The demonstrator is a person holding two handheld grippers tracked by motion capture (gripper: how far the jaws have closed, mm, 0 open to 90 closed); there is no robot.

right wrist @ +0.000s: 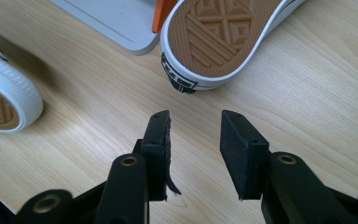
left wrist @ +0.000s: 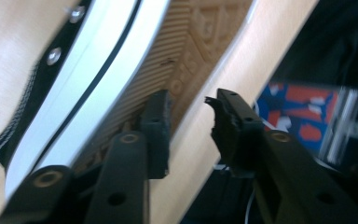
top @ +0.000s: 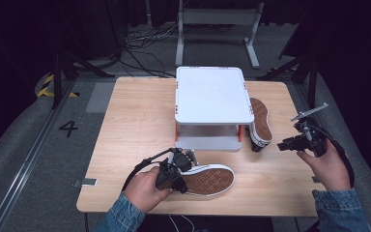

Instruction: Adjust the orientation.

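Observation:
A black canvas shoe (top: pixel 207 180) lies on its side near the table's front edge, its tan sole turned up. My left gripper (top: pixel 184 165) is at the shoe's heel end. In the left gripper view that gripper (left wrist: pixel 191 105) stands open: one pad (left wrist: pixel 156 126) lies over the ribbed sole (left wrist: pixel 182 51), the other past the white rim, and bare wood shows in the gap. A second shoe (top: pixel 261 121) leans on its side against the right of the white rack. My right gripper (top: pixel 284 144) (right wrist: pixel 195 119) hovers open just short of that shoe's heel (right wrist: pixel 205 46), with nothing between its pads.
A white two-shelf rack (top: pixel 212 94) with orange posts stands mid-table; its lower shelf (right wrist: pixel 116 23) reaches close to the second shoe. The first shoe's toe (right wrist: pixel 4 98) shows at the left of the right gripper view. A blurred blue and red object (left wrist: pixel 307 116) lies beyond the table edge.

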